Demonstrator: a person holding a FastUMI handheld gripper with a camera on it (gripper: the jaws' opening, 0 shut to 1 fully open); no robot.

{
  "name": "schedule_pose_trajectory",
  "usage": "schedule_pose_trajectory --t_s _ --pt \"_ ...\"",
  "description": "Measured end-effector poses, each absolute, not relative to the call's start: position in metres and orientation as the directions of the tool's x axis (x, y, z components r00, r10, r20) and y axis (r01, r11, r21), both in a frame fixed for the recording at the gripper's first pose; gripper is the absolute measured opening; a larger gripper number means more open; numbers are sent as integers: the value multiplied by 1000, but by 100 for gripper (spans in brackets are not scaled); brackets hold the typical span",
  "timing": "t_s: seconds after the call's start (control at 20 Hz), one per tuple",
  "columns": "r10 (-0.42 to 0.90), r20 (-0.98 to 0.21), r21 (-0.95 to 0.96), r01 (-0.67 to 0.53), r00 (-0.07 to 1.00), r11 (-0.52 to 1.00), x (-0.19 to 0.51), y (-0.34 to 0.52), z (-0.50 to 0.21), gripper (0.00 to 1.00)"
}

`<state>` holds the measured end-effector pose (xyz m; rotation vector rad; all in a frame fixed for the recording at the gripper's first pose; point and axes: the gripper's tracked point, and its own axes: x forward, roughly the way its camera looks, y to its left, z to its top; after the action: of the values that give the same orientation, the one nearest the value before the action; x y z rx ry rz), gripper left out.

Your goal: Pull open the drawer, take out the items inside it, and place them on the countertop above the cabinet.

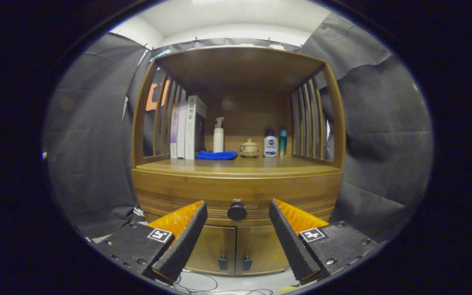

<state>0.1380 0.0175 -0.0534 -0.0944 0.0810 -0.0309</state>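
A: Cabinet point(238, 192), drawer point(236, 196) closed under the worktop point(236, 166). Where's the knob?

B: Knob point(237, 210) sits centre of the drawer front, dead ahead of the claw point(238, 241), beyond its tips.

A: Claw state?

B: Fingers spread apart, gripping nothing, flanking the knob's line. A straight advance should bracket it.
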Motion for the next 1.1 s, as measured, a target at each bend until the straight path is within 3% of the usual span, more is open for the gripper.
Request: schedule_pose_trajectory --t_s 0.45,0.55,0.9,1.1 --pt "-85 -176 -125 64 981 990 210 5 -100 95" --pt "-68 -183 -115 48 981 992 217 12 -104 88" --pt "-92 -170 -71 80 981 994 227 7 -107 47" --pt "-67 -206 -59 55 976 997 230 6 -109 40"
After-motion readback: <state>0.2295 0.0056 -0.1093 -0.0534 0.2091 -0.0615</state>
